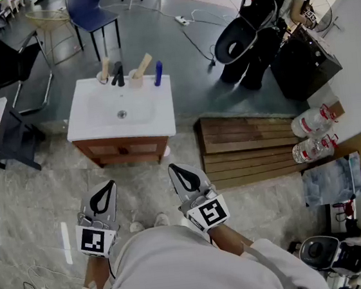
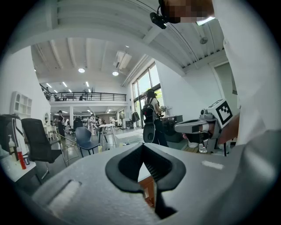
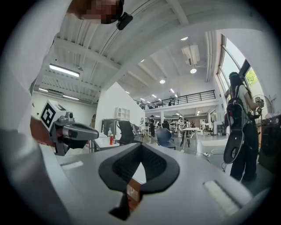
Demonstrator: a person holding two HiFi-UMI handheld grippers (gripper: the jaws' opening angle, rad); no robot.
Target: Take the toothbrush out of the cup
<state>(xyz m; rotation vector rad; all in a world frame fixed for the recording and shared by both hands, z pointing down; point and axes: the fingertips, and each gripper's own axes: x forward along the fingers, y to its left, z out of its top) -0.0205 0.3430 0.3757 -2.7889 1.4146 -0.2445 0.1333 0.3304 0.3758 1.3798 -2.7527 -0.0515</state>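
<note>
Toothbrush [image 1: 143,64] in cup [image 1: 135,80]; well apart from left gripper [image 1: 110,184], right gripper [image 1: 174,170]

White top [image 1: 182,270], grey black-lined left claw [image 1: 110,183] and right claw [image 1: 173,168], black-and-white square-marker cubes [image 1: 95,239].

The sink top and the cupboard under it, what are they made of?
The sink top looks like glazed white ceramic: it is smooth and evenly white. It could also be moulded resin. The cupboard looks like wood or wood veneer, going by its reddish-brown front and slight sheen.
</note>
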